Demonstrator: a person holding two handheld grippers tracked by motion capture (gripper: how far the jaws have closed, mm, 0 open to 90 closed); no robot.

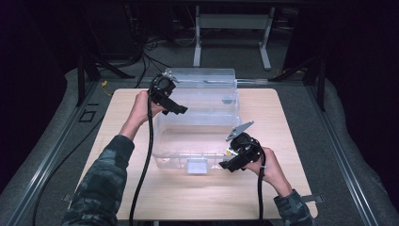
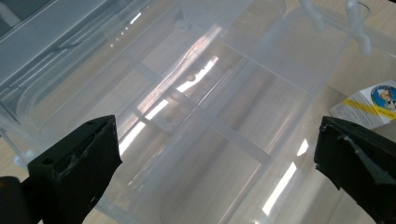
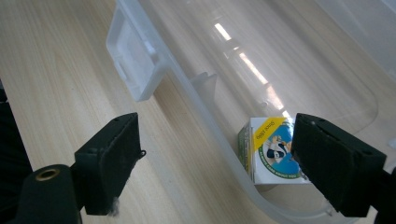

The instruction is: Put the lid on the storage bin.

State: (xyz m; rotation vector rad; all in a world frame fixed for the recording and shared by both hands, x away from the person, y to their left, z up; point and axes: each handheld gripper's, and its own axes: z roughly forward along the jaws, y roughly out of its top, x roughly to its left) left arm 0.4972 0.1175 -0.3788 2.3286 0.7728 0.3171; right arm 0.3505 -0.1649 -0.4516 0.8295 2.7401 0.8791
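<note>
while resting on the wooden surface [image 1: 141,197], clear plastic bin [image 1: 197,136] sits between both hands, lid raised at the far side. left gripper [image 1: 175,109] at the bin's far left rim, fingers [image 2: 79,163] wide apart over the clear plastic, gripping nothing. right gripper [image 1: 229,165] at the near right corner, fingers [image 3: 109,158] apart astride the rim, beside a small printed box [image 3: 268,149] inside.

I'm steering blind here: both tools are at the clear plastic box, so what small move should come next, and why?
Probably ease the right tool forward and close it on the clear plastic storage box's near rim. Its jaws stand open astride that rim, beside the small white printed carton inside. The left tool hovers open over the box's ribbed clear lid, gripping nothing.
</note>
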